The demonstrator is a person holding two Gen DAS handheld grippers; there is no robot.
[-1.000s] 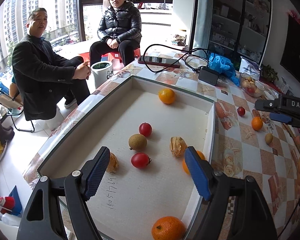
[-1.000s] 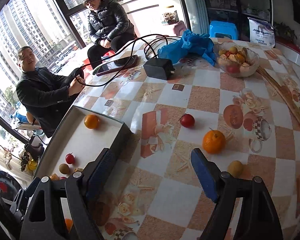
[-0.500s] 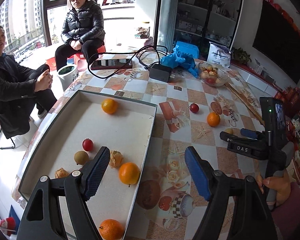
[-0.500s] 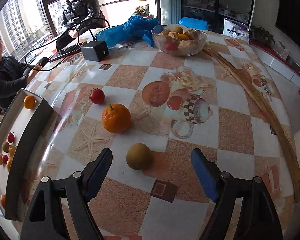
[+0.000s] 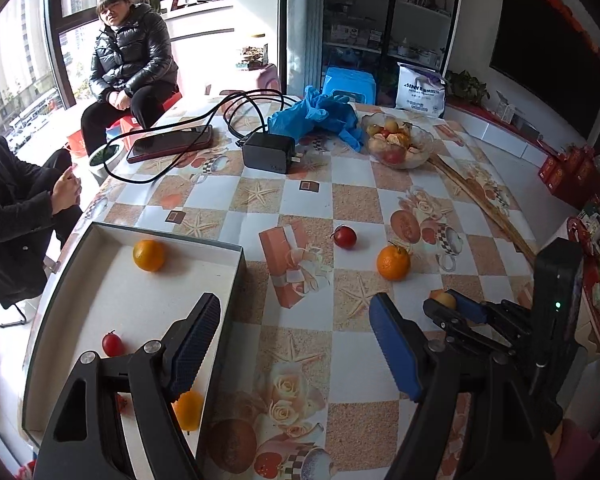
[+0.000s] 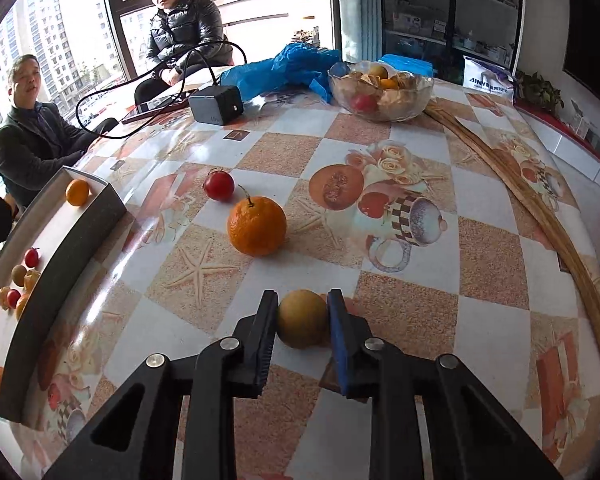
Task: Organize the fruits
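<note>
The right gripper [image 6: 302, 320] had just closed its jaws on a small yellow-brown fruit [image 6: 302, 318] resting on the patterned tablecloth [image 6: 492, 248] — both pads pressed its sides, the fruit sitting near the fingertips. The fruit was nearly round, so no long axis or pointing end could be told. Just beyond it lay an orange [image 6: 257, 225], stem tilted up and away, and a small red fruit [image 6: 219, 185]. The left gripper [image 5: 294, 340] hovered with jaws wide apart and nothing between them, straddling the edge of the white tray [image 5: 236, 276] — where other fruit lay.
</note>
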